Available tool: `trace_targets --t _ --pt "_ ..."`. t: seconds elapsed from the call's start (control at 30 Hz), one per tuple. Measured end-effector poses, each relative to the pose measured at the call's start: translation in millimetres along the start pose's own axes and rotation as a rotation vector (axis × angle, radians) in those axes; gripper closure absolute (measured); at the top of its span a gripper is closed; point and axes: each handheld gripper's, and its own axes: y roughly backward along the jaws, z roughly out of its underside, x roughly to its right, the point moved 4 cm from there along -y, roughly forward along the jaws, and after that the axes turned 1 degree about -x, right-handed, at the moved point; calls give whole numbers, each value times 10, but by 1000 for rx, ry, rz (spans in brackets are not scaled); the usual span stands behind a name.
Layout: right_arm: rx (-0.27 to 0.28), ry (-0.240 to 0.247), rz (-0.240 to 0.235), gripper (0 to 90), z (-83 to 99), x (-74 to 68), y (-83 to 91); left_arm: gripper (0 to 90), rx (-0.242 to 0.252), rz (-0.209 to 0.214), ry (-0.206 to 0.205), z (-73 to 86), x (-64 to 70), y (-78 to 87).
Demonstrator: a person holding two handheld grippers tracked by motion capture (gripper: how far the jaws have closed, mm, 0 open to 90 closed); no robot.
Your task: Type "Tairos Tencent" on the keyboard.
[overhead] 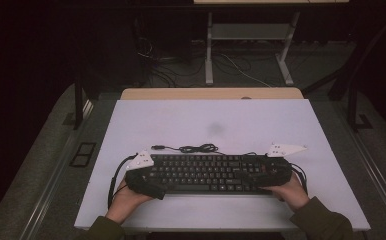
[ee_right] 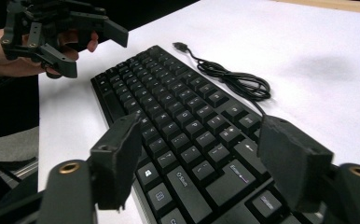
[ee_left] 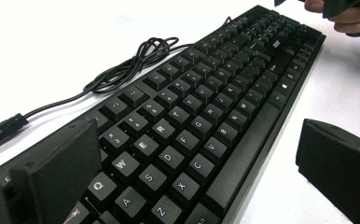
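A black keyboard [overhead: 206, 172] lies lengthwise near the front of the white table top [overhead: 231, 120]. Its black cable [overhead: 193, 148] is coiled just behind it, and the USB plug [ee_right: 180, 46] lies loose on the table. My left gripper [overhead: 148, 180] is at the keyboard's left end. Its open jaws straddle the keys [ee_left: 197, 140], one over the back edge and one over the table in front. At the right end my right gripper [overhead: 270, 172] is open too, its jaws spread above the keys [ee_right: 199, 130]. Nothing is held.
A strip of the wooden table edge [overhead: 211, 93] shows behind the white top. Beyond it stand a white desk frame [overhead: 246, 40] and loose cables [overhead: 181, 65] on the dark floor. A black floor plate [overhead: 83, 152] lies at the left.
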Motion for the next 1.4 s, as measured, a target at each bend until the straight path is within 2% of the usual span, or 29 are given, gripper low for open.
trace_targets --t 0.43,0.77,0.8,1.03,1.07,1.13,1.2,1.4 --pt "-23 20 -29 454 -44 -49 -162 0 2 3 4 1 0 -10" --pt "-50 43 -48 598 -62 -94 -276 0 4 6 7 -2 0 -13" --pt "-61 53 -47 641 -56 -94 -305 0 4 6 7 -3 -1 -11" --pt "-108 87 -52 760 -11 -129 -392 0 4 4 6 -2 -4 -13" --pt "-123 96 -52 801 6 -136 -402 0 3 5 6 -2 -3 -14" --pt "-130 99 -51 822 11 -133 -403 0 4 6 7 -2 -2 -15" --pt "-149 101 -48 886 27 -122 -406 0 3 8 8 1 -3 -16" --pt "-189 111 -46 894 64 -112 -429 0 0 9 8 4 -3 -18"
